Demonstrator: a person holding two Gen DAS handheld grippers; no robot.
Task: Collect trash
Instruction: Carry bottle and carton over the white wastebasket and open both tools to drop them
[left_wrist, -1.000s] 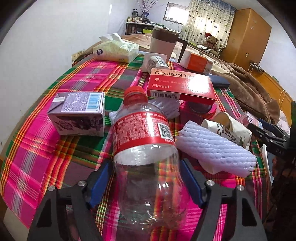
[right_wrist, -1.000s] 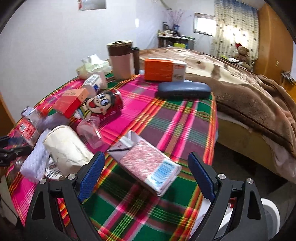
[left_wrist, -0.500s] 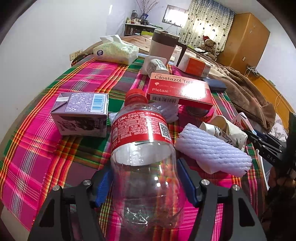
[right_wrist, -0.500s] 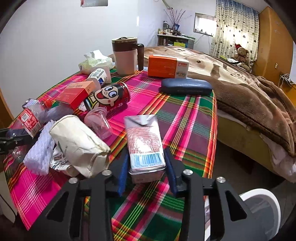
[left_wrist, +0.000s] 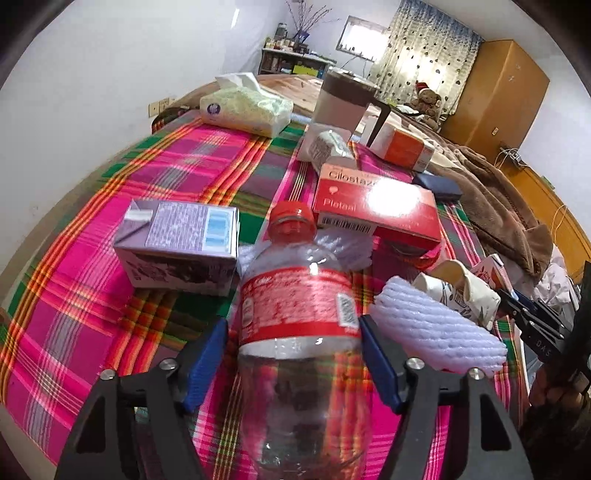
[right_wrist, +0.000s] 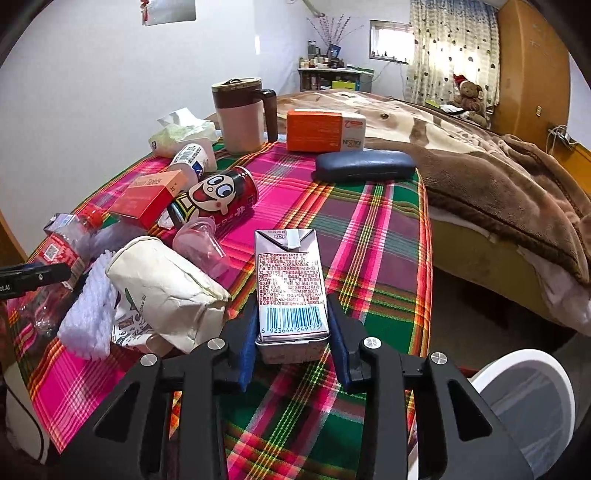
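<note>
Right wrist view has your right gripper (right_wrist: 291, 343) clamped on one silver-pink rectangular drink carton (right_wrist: 291, 286), its long axis pointing away from you over the plaid tablecloth (right_wrist: 369, 236). Your left gripper (left_wrist: 295, 362) is closing around one clear plastic bottle with a red label (left_wrist: 299, 332), cap pointing away, beside a second, purple carton (left_wrist: 177, 243).
</note>
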